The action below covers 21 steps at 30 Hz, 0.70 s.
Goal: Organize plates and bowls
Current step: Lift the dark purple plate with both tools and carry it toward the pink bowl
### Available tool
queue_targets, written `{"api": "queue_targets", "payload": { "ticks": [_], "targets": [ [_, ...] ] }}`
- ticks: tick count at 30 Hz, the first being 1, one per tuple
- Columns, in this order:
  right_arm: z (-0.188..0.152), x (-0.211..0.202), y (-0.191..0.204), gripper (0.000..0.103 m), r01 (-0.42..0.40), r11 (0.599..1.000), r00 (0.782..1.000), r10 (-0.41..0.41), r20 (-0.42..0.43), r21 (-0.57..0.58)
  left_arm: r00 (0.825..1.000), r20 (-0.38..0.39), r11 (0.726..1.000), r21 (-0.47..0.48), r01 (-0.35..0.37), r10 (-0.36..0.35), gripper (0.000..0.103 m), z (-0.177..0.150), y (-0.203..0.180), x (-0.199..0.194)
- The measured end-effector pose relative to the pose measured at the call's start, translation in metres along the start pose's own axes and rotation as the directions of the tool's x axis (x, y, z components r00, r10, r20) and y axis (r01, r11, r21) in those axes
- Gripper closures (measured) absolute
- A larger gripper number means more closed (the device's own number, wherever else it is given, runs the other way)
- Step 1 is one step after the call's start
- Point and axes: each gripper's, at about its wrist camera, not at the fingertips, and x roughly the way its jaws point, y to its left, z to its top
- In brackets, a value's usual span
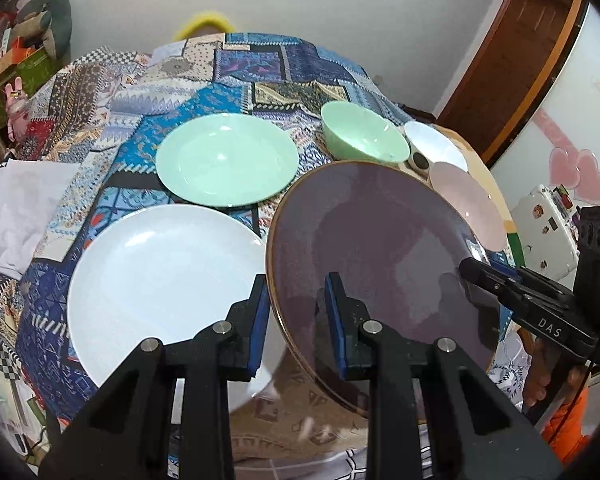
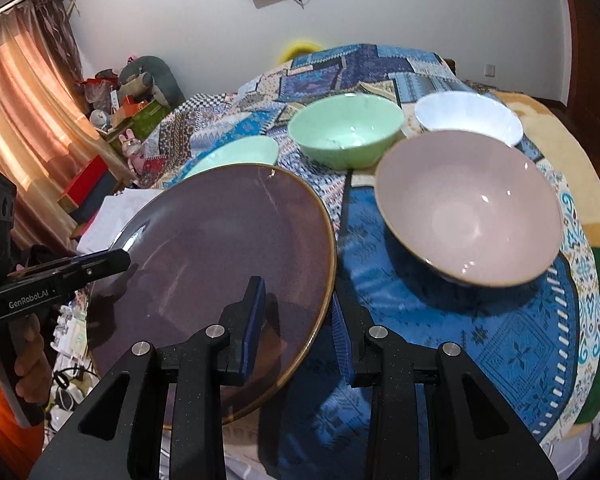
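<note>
A purple plate (image 1: pixel 380 256) with a brown rim is held tilted above the table between both grippers; it also shows in the right wrist view (image 2: pixel 204 264). My left gripper (image 1: pixel 298 312) straddles its left rim, shut on it. My right gripper (image 2: pixel 298 320) straddles its right rim, shut on it. A white plate (image 1: pixel 160 284) and a green plate (image 1: pixel 226 160) lie on the patterned cloth. A green bowl (image 2: pixel 346 130), a white bowl (image 2: pixel 468 118) and a pink bowl (image 2: pixel 468 208) stand to the right.
The round table (image 2: pixel 480 340) is covered with a blue patchwork cloth. White paper (image 1: pixel 16 208) lies at its left edge. A shelf with toys and boxes (image 2: pixel 132 96) stands by the wall, next to orange curtains (image 2: pixel 16 120).
</note>
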Motion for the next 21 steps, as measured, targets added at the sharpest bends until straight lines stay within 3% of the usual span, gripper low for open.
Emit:
{"api": "queue_targets", "payload": {
  "ticks": [21],
  "targets": [
    [-0.011,0.019,-0.038,0.074,0.026,0.997,0.998,-0.022,-0.055,0.068,0.991,-0.131,1.0,0.016,0.002,0.0,0.077,-0.006,-0.014,0.061]
  ]
}}
